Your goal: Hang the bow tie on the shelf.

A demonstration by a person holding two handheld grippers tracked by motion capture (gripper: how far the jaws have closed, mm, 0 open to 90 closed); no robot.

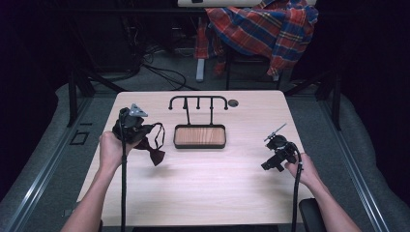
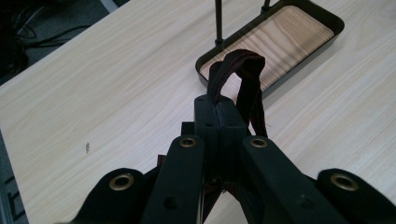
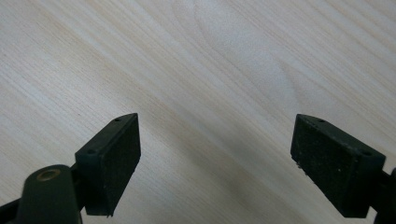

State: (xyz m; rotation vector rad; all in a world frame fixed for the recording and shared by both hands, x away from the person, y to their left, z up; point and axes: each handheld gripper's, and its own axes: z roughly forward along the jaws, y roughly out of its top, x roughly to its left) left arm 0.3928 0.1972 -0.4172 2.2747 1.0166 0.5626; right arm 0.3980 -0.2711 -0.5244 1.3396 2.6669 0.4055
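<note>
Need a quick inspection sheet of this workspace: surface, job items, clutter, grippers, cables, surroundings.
Surface: light wood table, bare around the items.
Job's things: dark bow tie hanging by its strap from the left gripper; hook stand with wood-lined tray at table centre.
Clutter: nothing seen.
Grippers: left gripper shut on the strap, held above the table; right gripper open, over bare wood.
Cables: one trails from each gripper toward the person; more cables on the floor behind.
Surroundings: plaid shirt draped over a chair, dark room.
</note>
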